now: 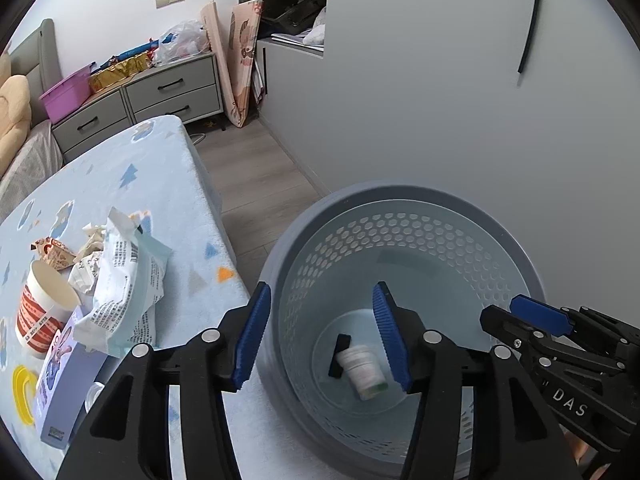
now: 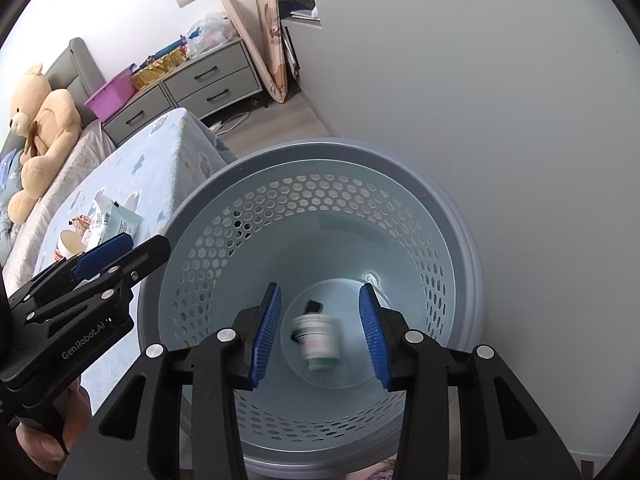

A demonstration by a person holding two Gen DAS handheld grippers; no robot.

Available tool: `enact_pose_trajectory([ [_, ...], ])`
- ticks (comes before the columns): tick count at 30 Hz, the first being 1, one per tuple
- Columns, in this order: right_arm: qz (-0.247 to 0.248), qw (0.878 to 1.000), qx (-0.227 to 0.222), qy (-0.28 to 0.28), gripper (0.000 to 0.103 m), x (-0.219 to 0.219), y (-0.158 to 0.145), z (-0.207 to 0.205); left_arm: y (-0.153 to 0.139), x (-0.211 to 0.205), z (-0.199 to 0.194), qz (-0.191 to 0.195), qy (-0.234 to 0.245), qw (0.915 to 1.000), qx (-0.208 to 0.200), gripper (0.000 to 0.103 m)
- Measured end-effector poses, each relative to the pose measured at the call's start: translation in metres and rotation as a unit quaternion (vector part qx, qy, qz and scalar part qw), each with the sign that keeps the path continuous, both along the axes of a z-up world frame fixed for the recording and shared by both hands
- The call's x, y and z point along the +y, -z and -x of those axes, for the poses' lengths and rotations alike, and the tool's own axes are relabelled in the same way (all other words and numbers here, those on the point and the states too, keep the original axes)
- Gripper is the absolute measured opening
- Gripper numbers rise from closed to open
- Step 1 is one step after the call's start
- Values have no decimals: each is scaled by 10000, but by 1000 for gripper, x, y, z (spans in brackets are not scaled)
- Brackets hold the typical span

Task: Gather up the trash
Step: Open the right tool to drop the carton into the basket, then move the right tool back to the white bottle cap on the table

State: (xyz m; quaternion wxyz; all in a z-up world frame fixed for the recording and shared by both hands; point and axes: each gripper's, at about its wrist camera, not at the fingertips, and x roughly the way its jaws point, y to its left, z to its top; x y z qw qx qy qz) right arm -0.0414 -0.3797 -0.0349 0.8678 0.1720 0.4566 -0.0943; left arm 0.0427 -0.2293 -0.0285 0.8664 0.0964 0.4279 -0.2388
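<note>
We work in a bedroom: grey drawers against the far wall, a bed [image 1: 160, 184] under a pale blue patterned cover, and a blue perforated waste bin [image 1: 400, 204] on the wood floor between the bed's edge and a plain grey wall.

Both tongs hang over the bin's mouth. The left tongs [image 1: 320, 336] are spread and hold nothing; the right tongs [image 2: 320, 332] are likewise spread and empty. At the bottom of the bin lies a small white cup [image 1: 362, 372] beside a small black piece [image 1: 340, 356]; in the right wrist view the cup is blurred, so we judge it is in motion.

The remaining trash sits on the bed at about nine o'clock from the left tongs: a crumpled white and blue packet [image 1: 124, 284], a red-and-white paper cup [image 1: 44, 312] lying tilted with its mouth open, a small brown wrapper [image 1: 52, 252], a purple box [image 1: 60, 372] and a yellow ring [image 1: 22, 392]. The packet is the nearest, its long axis running roughly from twelve to six o'clock.

We judge the left tongs the nearer for the next pick, as the pile lies wholly on their side. The bin's rim stands just beside the bed's edge, so the way from pile to bin is short and open; the wall closes off three o'clock.
</note>
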Motion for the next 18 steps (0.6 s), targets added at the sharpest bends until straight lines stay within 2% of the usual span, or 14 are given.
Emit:
enact_pose_trajectory([
  [18,108,9999,-50,-48,43,4,-3,0,-1,9,5,-17,-85,10000,-47,54],
])
